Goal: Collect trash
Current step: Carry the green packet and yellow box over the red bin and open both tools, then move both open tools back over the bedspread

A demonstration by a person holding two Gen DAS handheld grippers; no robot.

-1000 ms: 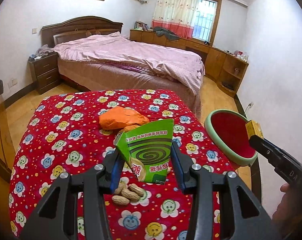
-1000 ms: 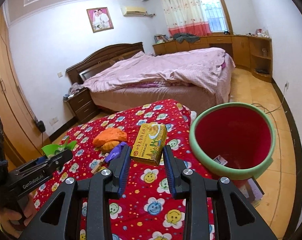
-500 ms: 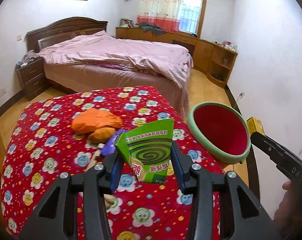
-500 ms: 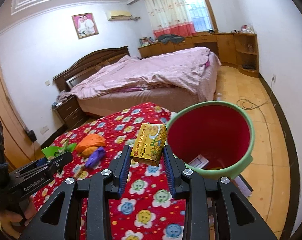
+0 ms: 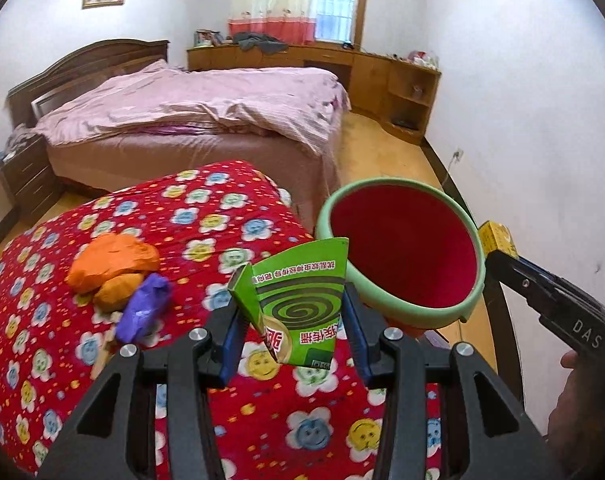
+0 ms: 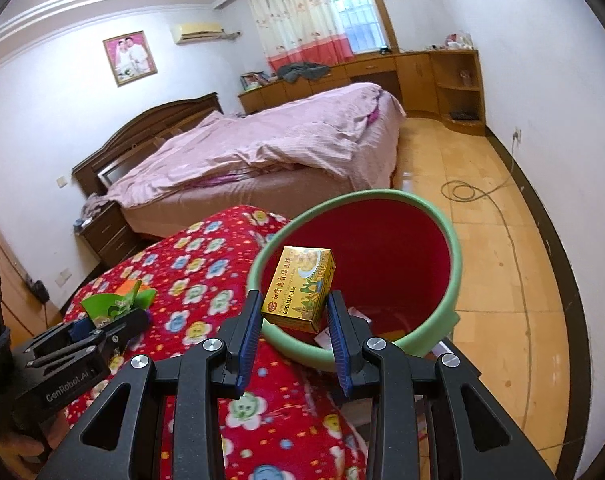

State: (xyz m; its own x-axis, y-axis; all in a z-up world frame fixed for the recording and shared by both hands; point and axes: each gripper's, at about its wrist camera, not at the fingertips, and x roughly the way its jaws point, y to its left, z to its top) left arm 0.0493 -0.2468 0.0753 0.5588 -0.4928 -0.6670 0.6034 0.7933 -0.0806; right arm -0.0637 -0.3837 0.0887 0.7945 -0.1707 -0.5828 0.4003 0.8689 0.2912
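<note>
Over the flowered red table cover (image 5: 230, 216), from the left wrist view, the left gripper (image 5: 292, 334) has its jaws pressed onto a green mosquito-coil box (image 5: 302, 304), held aloft with one flap sprung open. Just beyond it waits the red bin (image 5: 406, 248) with its pale green rim; from this angle its visible inside wall shows nothing, the bottom hidden. Left on the cover are an orange bag (image 5: 110, 258), a smaller orange lump just beside it, and a purple wrapper (image 5: 142, 312). At far right the right gripper pokes in, carrying a yellow box (image 5: 496, 236) at the bin's far rim.

Switch to the right wrist view and the right gripper (image 6: 294, 316) is pinching that yellow green-bean-cake box (image 6: 300, 288) between its blue pads, poised right over the near rim of the red bin (image 6: 456, 272). Down inside, a few pale scraps of paper (image 6: 356, 314) show at the bottom. The left gripper (image 6: 98, 328) shows at the left edge with its green carton.

The risk, as a judgement: the yellow box sits at the rim, not clearly past it, so an early release could bounce it onto the floor. The green box's loose flap may catch the rim, and two grippers converging on one opening could collide.
</note>
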